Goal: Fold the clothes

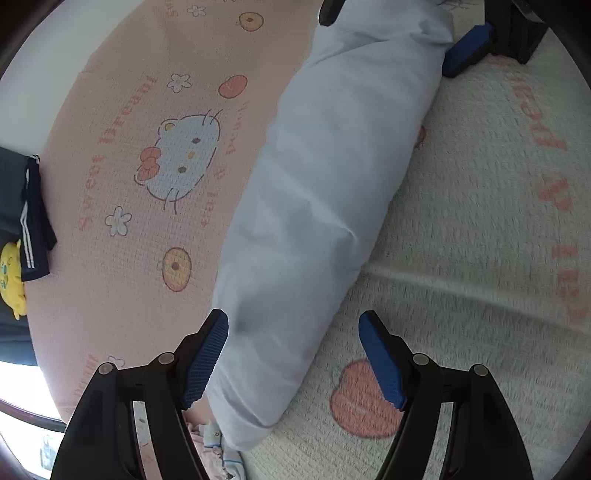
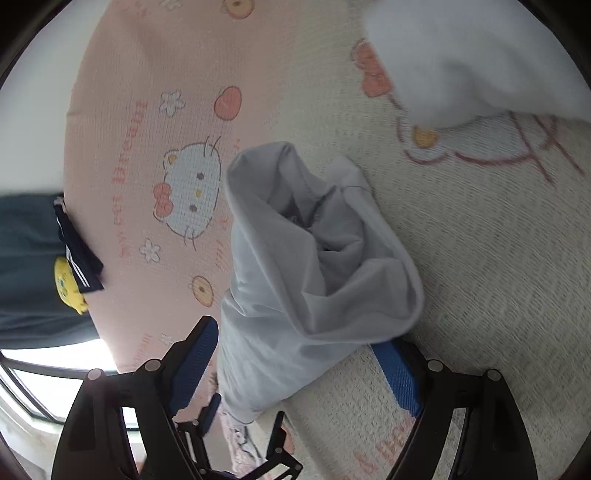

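A pale blue-grey garment (image 1: 310,192) lies as a long loose roll across the pink and cream printed bed sheet (image 1: 122,122). My left gripper (image 1: 295,354) is open, and the roll's near end lies between its blue pads, closer to the left pad. The right gripper (image 1: 399,29) straddles the far end with its jaws apart. In the right wrist view the garment (image 2: 295,266) is bunched with a gaping opening, and the right gripper (image 2: 295,365) stands open around its lower part. The left gripper (image 2: 243,424) shows small at the bottom edge.
A dark navy garment with white stripes (image 1: 33,221) and a yellow plush toy (image 1: 11,277) sit at the bed's left edge. A white cloth (image 2: 461,55) lies at the upper right. A bright window (image 2: 55,387) is beyond the lower left.
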`<state>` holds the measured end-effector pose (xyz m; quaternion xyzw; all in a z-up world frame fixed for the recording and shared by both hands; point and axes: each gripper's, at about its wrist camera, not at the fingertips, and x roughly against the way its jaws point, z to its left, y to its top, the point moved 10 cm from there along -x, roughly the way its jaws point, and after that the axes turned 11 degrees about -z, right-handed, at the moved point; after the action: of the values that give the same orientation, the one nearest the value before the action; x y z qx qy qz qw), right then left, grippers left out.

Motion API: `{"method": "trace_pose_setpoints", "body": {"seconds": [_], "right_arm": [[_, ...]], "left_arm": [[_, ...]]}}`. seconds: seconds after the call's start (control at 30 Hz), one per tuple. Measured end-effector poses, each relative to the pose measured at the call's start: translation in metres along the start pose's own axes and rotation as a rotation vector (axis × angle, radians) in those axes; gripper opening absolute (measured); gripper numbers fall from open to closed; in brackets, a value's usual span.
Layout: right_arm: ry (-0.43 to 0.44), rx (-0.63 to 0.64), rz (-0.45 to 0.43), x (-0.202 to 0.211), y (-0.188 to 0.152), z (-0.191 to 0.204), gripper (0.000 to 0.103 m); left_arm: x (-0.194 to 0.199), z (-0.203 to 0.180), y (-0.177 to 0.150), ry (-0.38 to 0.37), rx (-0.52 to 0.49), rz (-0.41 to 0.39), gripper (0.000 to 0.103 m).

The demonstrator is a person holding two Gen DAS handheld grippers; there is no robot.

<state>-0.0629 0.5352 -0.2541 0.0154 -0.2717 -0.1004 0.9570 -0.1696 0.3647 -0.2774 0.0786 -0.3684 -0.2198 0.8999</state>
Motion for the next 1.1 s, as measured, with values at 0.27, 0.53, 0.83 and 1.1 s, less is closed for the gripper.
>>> {"method": "trace_pose_setpoints", "body": {"seconds": [0.27,0.53,0.83,1.1], "right_arm": [[0.01,0.024,-0.017,-0.004,0.007,0.008,0.053],[0.118,0.078,-0.02,0.005,0.017,0.046,0.044],[0.027,0.045,0.029,0.003,0.003,0.021,0.044],[-0.019,-0.056,0.103,0.002,-0.026,-0.004,0.068]], "left_arm": [[-0.008,-0.004,0.03,0.006,-0.007,-0.02,0.072],[-0.012,-0.003,0.045,0.002,-0.02,-0.06,0.072],[-0.043,0.009,0.06,0.037,0.056,-0.023,0.072],[-0.044,0.002,0.059,0.017,0.08,-0.061,0.049]]}}
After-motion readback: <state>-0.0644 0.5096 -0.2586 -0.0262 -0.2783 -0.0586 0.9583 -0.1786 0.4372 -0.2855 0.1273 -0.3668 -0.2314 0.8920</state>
